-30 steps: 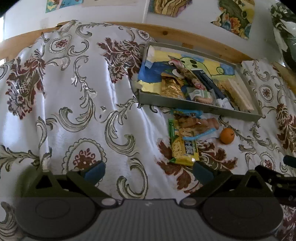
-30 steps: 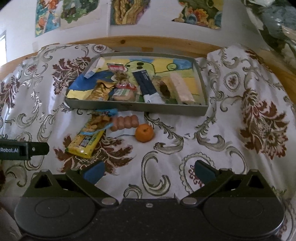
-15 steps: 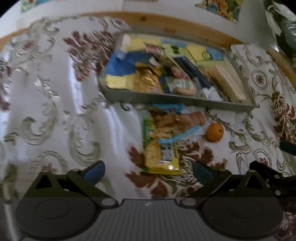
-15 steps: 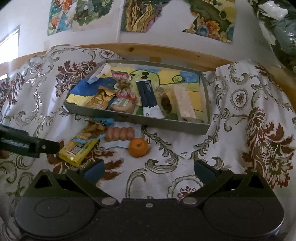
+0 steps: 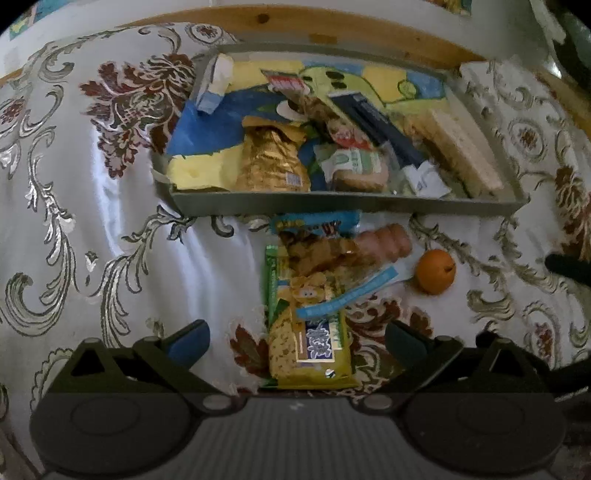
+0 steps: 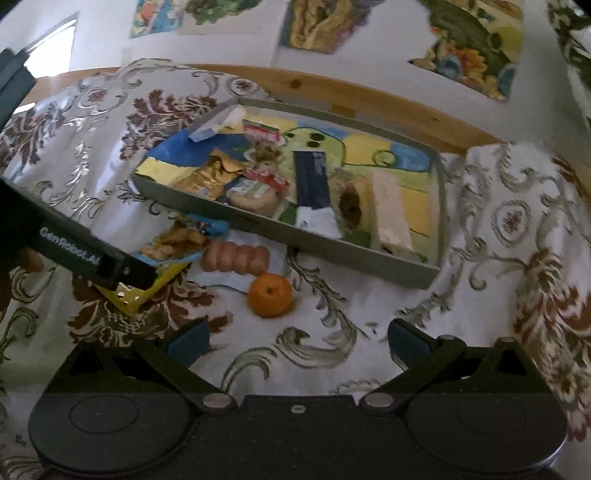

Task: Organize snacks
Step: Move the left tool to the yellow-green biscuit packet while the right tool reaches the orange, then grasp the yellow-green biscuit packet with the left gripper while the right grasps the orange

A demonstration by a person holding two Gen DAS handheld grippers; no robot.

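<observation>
A grey tray (image 5: pixel 347 203) (image 6: pixel 332 245) with a painted base holds several snack packs at the back of the cloth. In front of it lie a yellow cracker pack (image 5: pixel 310 343) (image 6: pixel 127 297), a blue-edged biscuit pack (image 5: pixel 317 243) (image 6: pixel 177 240), a row of pink sausages (image 5: pixel 388 240) (image 6: pixel 236 256) and an orange (image 5: pixel 436 271) (image 6: pixel 270 295). My left gripper (image 5: pixel 295 341) is open, its fingers either side of the yellow pack's near end. My right gripper (image 6: pixel 295 341) is open and empty, just short of the orange. The left gripper's body (image 6: pixel 85 251) covers part of the yellow pack.
A white cloth with floral scrolls (image 5: pixel 92 221) covers the surface. A wooden rail (image 5: pixel 332 29) and a wall with paintings (image 6: pixel 325 26) stand behind the tray. The right gripper's tip (image 5: pixel 569 267) shows at the right edge.
My left gripper has moved right and forward, so the yellow pack now lies between its fingers. My right gripper has moved closer to the orange and turned a little.
</observation>
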